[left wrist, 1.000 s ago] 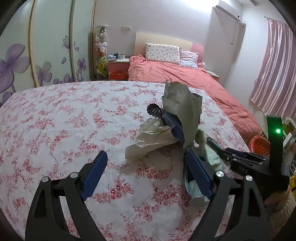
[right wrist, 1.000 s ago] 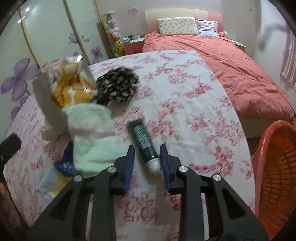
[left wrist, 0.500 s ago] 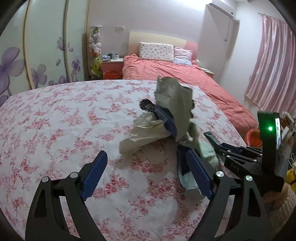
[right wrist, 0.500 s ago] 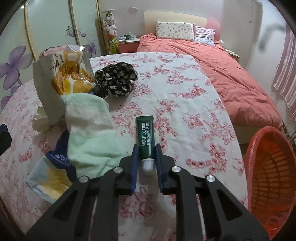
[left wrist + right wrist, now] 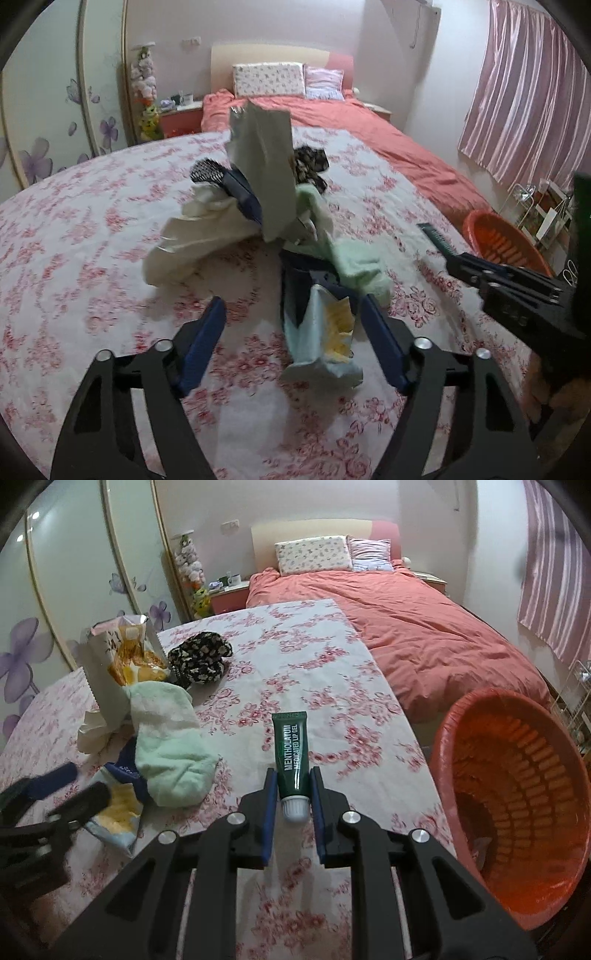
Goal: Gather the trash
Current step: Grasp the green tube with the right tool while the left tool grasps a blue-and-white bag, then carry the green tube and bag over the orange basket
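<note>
- Right gripper [image 5: 293, 790]: blue pads pinched on the cap end of a dark green squeeze tube of lip gel [image 5: 293, 751]. The tube's long axis runs straight ahead out of the jaws, crimped end furthest from the hand, and it looks lifted just off the cloth.
- Round orange plastic basket with slotted walls [image 5: 524, 775] sits low to the right of that gripper, past the table edge and near. My guess: the coming move is a swing right and a drop. The right hand is plainly the nearer one.
- Left gripper [image 5: 293, 328]: jaws spread wide, nothing held. A crumpled pale blue and yellow wrapper [image 5: 325, 339] lies between the pads, nearer the right pad; contact cannot be told.
- Behind the wrapper, a heap: mint green towel [image 5: 354, 258], upright torn snack bag [image 5: 266, 173], white crumpled paper [image 5: 195, 240], blue-handled hairbrush [image 5: 225, 181], black floral pouch [image 5: 308, 162].
- Surface: table under white cloth printed with pink flowers [image 5: 314, 672].
- Room: bed with coral duvet [image 5: 406, 620], pink curtains [image 5: 532, 103], wardrobe doors with purple flowers [image 5: 74, 590].
</note>
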The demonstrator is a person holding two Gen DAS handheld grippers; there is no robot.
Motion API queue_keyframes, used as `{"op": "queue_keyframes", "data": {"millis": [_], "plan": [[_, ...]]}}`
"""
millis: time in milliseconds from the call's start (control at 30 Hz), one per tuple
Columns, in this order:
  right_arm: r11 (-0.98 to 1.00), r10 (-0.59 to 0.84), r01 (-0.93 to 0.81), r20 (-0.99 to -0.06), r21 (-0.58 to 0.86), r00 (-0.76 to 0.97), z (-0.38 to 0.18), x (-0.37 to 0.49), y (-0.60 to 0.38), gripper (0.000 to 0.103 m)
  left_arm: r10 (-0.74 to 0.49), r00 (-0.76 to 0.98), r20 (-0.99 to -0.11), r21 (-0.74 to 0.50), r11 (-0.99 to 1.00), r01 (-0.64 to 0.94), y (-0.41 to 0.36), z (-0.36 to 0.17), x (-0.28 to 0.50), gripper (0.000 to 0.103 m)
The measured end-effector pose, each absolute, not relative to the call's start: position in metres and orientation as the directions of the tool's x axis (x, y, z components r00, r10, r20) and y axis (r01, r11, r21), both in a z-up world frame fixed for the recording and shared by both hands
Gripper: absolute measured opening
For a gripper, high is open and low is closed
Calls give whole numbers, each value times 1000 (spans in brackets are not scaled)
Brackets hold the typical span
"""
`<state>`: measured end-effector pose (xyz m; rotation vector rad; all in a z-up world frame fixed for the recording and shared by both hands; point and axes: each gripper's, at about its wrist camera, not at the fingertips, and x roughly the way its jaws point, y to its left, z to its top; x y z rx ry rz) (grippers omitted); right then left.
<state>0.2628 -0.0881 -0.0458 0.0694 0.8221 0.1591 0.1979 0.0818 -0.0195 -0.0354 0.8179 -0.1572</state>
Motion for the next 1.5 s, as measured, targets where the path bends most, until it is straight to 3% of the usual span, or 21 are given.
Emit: {"op": "queue_keyframes", "data": {"millis": [100, 233, 300, 367, 500, 967, 1500], "plan": [[986, 168, -106, -720, 131, 673, -44, 258, -90, 18, -166, 641, -750, -112, 986, 125, 79, -29, 204, 60], [986, 167, -96, -720, 139, 674, -44, 253, -95, 18, -187, 623, -760, -140, 982, 125, 75, -33, 209, 54], [985, 167, -90, -719, 144, 675, -43, 251, -98, 18, -202, 626, -753, -148, 979, 138, 74, -32, 208, 40], [985, 168, -86, -717, 150, 677, -43, 249, -99, 18, -208, 632, -747, -148, 978, 147, 72, -30, 206, 34], [984, 169, -82, -709, 156, 685, -39, 242, -103, 18, -228, 643, -731, -164, 974, 158, 75, -28, 202, 28], [982, 177, -81, -667, 173, 724, -17, 220, -112, 18, -226, 696, -681, -162, 974, 158, 76, -1, 186, 27], [983, 147, -48, -609, 176, 780, 7, 190, -138, 18, -314, 721, -618, -174, 949, 264, 42, 28, 164, 27]]}}
